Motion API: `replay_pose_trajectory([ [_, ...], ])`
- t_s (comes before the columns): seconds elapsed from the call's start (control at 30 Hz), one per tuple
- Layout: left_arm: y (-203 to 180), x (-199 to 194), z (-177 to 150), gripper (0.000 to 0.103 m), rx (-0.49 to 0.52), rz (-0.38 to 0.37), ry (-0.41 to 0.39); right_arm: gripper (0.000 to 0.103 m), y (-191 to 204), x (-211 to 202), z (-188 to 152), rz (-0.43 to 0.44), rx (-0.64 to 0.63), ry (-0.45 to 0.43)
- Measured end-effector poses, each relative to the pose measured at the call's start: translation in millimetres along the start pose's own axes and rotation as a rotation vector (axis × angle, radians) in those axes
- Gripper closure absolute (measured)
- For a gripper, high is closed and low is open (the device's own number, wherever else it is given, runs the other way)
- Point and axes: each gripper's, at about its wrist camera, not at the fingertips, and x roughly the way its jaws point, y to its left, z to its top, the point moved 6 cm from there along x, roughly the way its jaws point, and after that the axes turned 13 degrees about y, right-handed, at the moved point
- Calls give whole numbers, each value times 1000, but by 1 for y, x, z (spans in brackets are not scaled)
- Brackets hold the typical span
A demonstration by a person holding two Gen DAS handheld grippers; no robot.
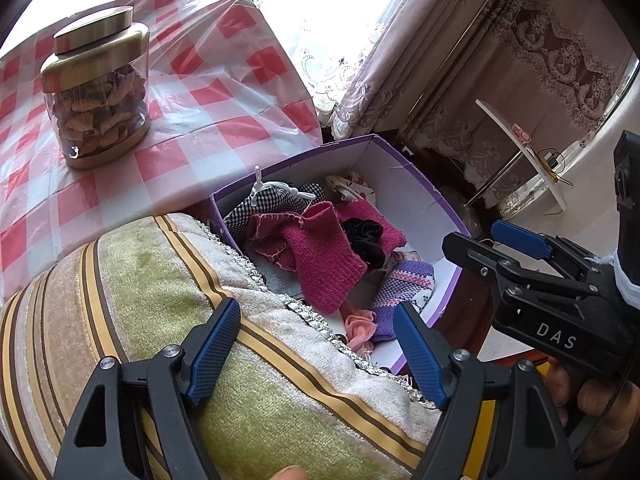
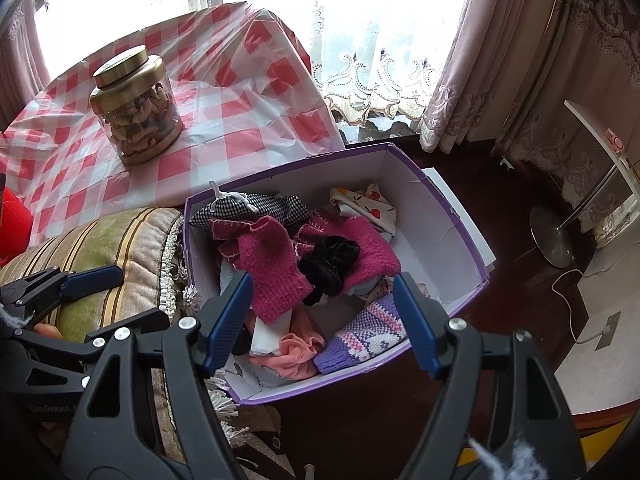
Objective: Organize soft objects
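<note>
A purple box with white inner walls sits on the dark floor and holds several soft pieces. In it lie a magenta knit garment, a black fuzzy piece, a checked cloth, a purple patterned knit, a pink cloth and a fruit-print cloth. My left gripper hangs open over a striped cushion. My right gripper hangs open above the box's near end, empty.
A lidded jar stands on a red-checked tablecloth behind the box. Curtains and a bright window fill the back. A white stand on a metal foot is at the right. A hand holds the right gripper.
</note>
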Motion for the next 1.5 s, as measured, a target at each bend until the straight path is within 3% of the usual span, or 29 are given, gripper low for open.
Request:
replay_pose_trajectory([
  [1.5, 0, 1, 0, 23, 0, 0, 0, 28, -3, 4, -4, 4, 4, 15],
])
